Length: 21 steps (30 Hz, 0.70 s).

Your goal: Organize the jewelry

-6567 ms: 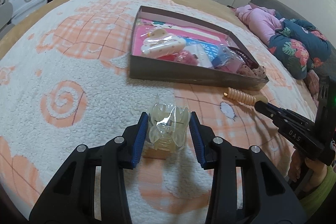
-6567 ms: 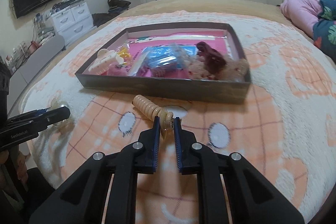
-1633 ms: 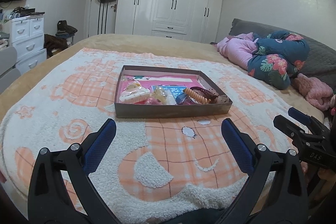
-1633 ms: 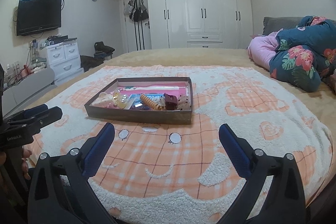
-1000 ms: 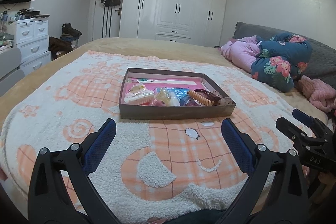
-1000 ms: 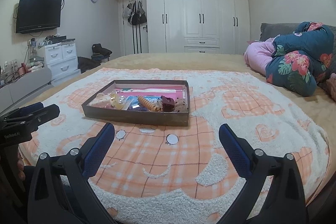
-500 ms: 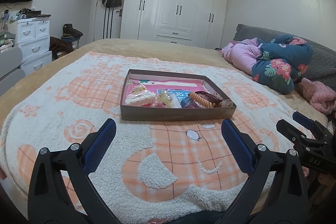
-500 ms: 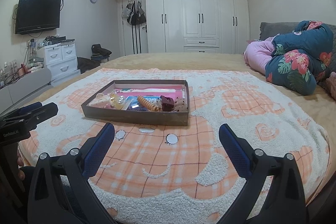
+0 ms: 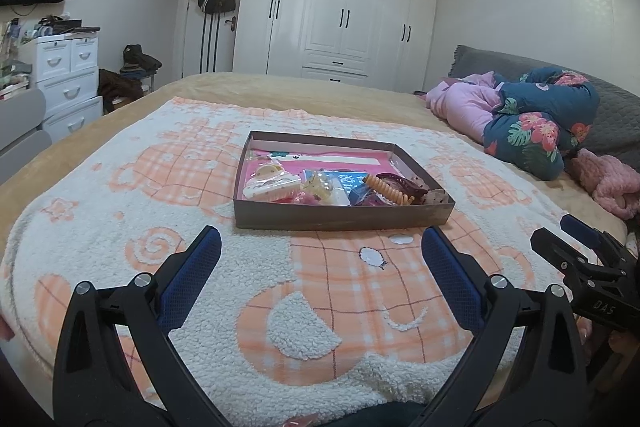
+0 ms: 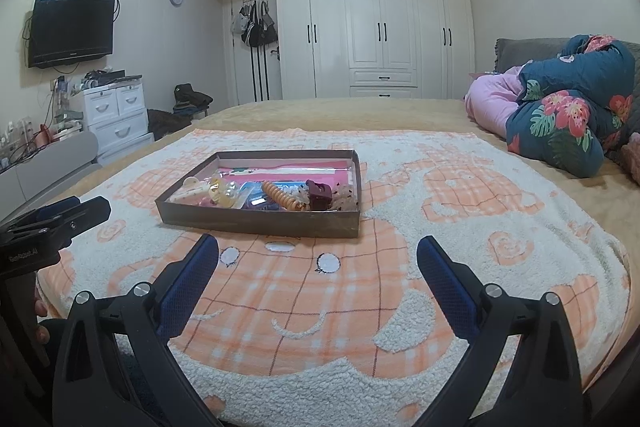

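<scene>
Your left gripper (image 9: 320,253) fills the bottom of its own view with both blue-padded fingers (image 9: 192,275) spread wide and nothing between them, held above the white and orange blanket (image 9: 120,211). Just past the fingertips, in the middle of the frame, the shallow brown box (image 9: 340,219) sits flat on the blanket; inside it, from left to right, lie a white hair clip (image 9: 270,187), a pale yellow clip (image 9: 320,187), an orange spiral hair tie (image 9: 386,191) and a dark red clip (image 9: 404,183). At the right edge of that view your right gripper (image 9: 560,233) pokes in. In the right wrist view, your right gripper (image 10: 318,253) is likewise wide open and empty at the bottom of the frame, with the box (image 10: 260,219) ahead of it at centre left and the folded floral quilt (image 10: 560,119) at the right.
</scene>
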### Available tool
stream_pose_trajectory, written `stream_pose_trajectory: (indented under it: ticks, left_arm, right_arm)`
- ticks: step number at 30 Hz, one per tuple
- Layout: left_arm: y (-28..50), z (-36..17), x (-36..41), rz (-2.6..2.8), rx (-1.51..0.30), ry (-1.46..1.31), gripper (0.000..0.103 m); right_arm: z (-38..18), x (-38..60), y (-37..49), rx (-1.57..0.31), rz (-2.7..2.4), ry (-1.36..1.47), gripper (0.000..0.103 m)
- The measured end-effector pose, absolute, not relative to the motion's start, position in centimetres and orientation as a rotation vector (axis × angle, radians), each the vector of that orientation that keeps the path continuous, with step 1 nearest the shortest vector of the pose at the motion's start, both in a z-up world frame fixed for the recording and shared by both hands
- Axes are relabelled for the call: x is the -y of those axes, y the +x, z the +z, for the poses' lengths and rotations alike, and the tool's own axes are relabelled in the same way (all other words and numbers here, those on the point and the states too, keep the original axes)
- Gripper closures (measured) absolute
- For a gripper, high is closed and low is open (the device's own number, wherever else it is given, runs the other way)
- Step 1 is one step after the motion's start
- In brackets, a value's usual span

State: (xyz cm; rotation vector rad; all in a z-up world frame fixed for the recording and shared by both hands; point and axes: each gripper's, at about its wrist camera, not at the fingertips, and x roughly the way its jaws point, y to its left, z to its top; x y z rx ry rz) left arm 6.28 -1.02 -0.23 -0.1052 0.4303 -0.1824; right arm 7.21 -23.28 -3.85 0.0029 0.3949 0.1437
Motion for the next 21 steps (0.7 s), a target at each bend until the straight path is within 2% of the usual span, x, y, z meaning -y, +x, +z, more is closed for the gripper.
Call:
stream_pose_trajectory:
  ticks: [21]
  left_arm:
    - [6.24,-0.06,0.86,-0.172,-0.423,-0.103,0.011]
  right_arm:
    - [-3.98,23.4,7.17,-0.396,0.144,0.008,0.006]
